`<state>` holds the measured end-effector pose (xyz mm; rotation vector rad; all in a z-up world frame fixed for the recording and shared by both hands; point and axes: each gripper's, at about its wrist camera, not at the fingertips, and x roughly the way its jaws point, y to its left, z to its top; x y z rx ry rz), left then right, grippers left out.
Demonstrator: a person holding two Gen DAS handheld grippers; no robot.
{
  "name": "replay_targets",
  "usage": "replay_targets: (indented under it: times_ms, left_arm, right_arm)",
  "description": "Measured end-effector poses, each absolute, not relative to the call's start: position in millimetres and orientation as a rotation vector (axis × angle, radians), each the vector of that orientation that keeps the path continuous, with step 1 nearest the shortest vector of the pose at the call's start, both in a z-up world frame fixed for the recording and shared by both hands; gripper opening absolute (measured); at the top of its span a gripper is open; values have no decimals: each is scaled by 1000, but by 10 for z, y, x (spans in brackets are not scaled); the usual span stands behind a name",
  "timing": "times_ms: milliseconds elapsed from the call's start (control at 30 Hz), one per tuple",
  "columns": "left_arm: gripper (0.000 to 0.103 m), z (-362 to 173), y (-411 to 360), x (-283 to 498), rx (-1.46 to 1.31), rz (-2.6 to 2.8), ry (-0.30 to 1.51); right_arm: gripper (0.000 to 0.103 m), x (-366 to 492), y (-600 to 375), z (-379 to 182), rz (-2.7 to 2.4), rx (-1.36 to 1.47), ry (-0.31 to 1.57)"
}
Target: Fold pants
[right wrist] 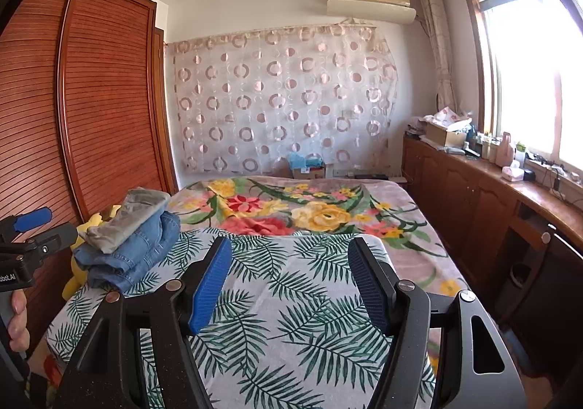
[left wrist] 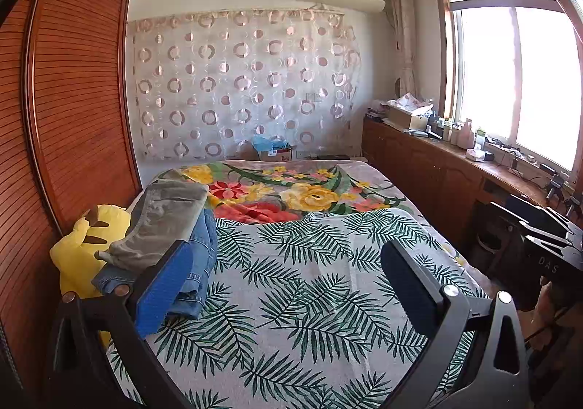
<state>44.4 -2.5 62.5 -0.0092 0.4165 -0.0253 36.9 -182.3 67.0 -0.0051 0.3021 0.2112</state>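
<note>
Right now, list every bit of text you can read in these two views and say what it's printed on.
"DAS" on the black right gripper body, left wrist view.
"bbot.AI", start cut off, on the left gripper body, right wrist view.
Labels on the cardboard box and the windowsill bottles: too small to read.

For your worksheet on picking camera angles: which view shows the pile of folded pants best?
The right wrist view. There the pile is unobstructed, grey pants lying on top of jeans. In the left wrist view the pile appears larger, but the left gripper's blue finger hides its near edge.
</note>
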Motion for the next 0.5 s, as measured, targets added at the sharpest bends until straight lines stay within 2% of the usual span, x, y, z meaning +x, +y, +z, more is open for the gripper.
replay_targets:
  times_ms: [500]
  left_arm:
    - [103, 613, 4, 423, -8, -20, 419]
  right_arm:
    - [68, 351, -1965, 638, 215, 4, 301]
